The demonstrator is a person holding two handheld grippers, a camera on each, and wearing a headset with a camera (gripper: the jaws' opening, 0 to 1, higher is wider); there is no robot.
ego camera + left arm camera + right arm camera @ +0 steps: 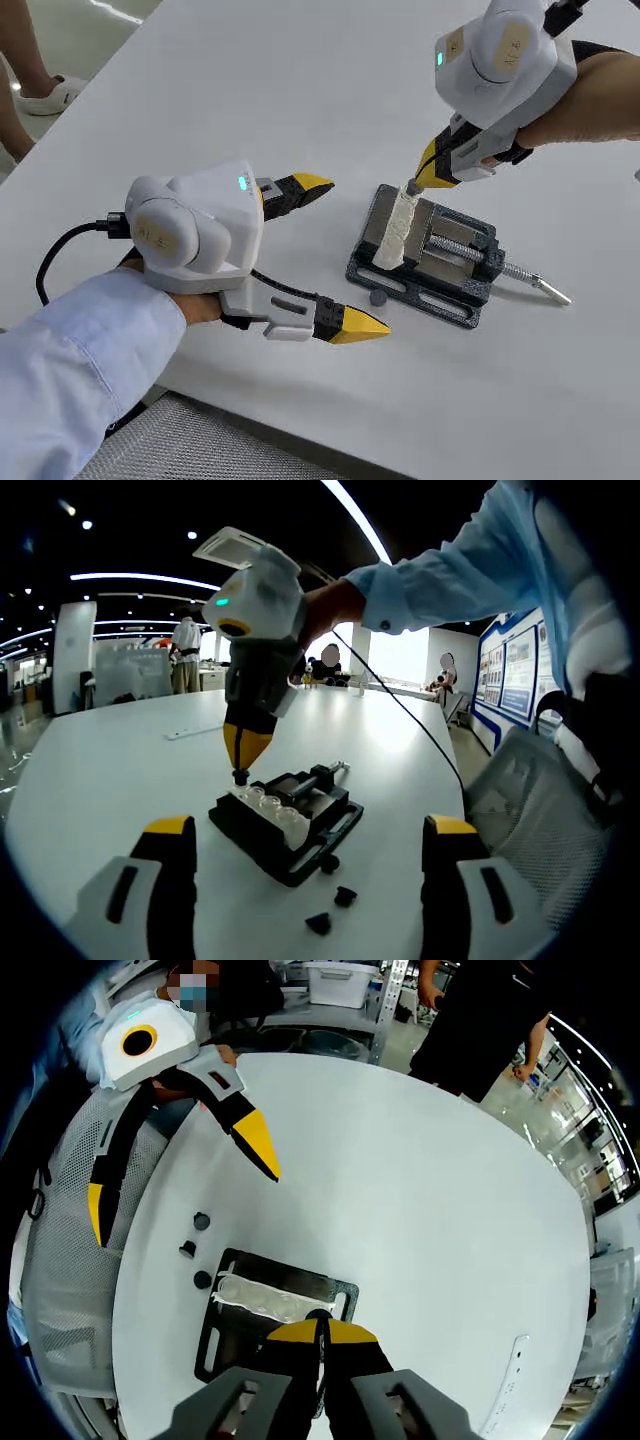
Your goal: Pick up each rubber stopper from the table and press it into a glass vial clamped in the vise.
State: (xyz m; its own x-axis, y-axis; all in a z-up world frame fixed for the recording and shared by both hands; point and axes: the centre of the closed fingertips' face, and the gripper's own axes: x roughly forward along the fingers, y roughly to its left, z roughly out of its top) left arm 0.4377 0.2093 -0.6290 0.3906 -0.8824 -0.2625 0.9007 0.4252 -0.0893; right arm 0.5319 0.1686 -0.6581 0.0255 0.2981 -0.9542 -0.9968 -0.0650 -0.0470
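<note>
right gripper (417, 181) clamped a stopper (411, 187) over vial row's (397, 232) 1 o'clock end | row ran 1-to-7 o'clock in vise (470, 268) | left gripper (347, 254) gaped empty, vise's 9 o'clock | loose stopper (377, 297) at vise's 7 o'clock

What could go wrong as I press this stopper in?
1. The right gripper is shut on a stopper over the end vial in the vise; an off-centre push might tilt the stopper or crack the glass.
2. Loose stoppers lie beside the vise, near the table edge, with the open left gripper close by; a sweep could knock them off.
</note>
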